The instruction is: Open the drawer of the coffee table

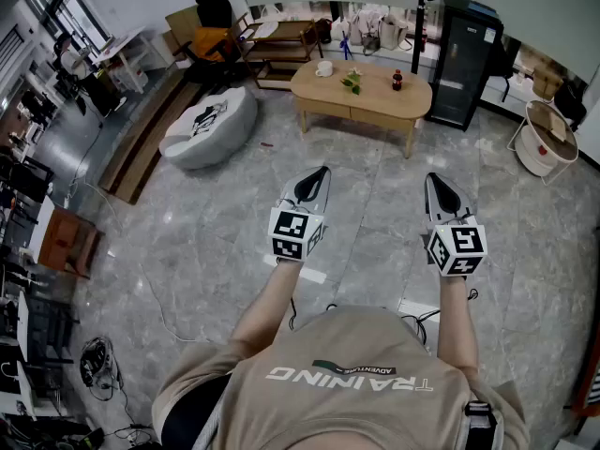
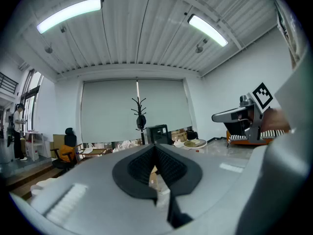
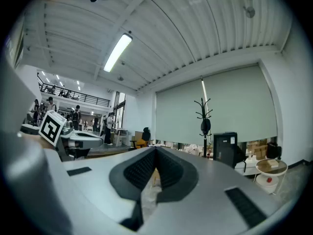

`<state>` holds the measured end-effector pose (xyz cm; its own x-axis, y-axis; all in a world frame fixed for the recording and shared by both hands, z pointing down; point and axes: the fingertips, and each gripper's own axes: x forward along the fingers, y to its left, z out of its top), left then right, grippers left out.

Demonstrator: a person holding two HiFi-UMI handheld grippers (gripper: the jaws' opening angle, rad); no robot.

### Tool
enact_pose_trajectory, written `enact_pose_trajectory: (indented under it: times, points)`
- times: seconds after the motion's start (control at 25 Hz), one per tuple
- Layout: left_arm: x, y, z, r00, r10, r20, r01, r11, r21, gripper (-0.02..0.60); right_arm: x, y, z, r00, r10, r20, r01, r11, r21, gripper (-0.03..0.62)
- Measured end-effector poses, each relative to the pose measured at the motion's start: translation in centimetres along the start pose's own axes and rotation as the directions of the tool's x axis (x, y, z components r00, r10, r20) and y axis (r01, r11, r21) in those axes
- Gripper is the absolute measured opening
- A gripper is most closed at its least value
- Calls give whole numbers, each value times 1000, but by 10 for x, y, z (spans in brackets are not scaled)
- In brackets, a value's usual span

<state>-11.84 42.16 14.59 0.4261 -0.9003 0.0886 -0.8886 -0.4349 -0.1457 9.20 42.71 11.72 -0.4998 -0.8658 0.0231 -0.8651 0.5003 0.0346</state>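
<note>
The wooden coffee table [image 1: 361, 94] stands a few steps ahead on the grey floor, with a cup, a small plant and a bottle on top. Its drawer front [image 1: 325, 111] faces me and looks closed. My left gripper [image 1: 321, 172] and right gripper [image 1: 434, 179] are held level at waist height, side by side, well short of the table. Both have their jaws together with nothing between them. In the left gripper view the left gripper [image 2: 155, 149] points at the far wall, and the right gripper [image 3: 156, 152] does the same in its own view.
A white beanbag [image 1: 208, 125] lies left of the table. A black cabinet [image 1: 464, 59] stands at its right end and a round white basket [image 1: 547, 137] further right. Low wooden shelves [image 1: 281, 50] stand behind. Cables [image 1: 98, 364] trail on the floor near my feet.
</note>
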Motion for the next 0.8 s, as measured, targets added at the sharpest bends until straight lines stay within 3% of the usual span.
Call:
enact_pose_trajectory:
  times: [0.28, 0.8]
  points:
    - [-1, -12, -3, 1000, -1, -4, 1, 1000, -20, 6, -4, 4, 1, 1000, 17, -20, -18, 997, -70, 5]
    - [20, -49, -18, 1000, -5, -30, 4, 999, -38, 6, -28, -49, -30, 998, -25, -58, 24, 999, -21, 5]
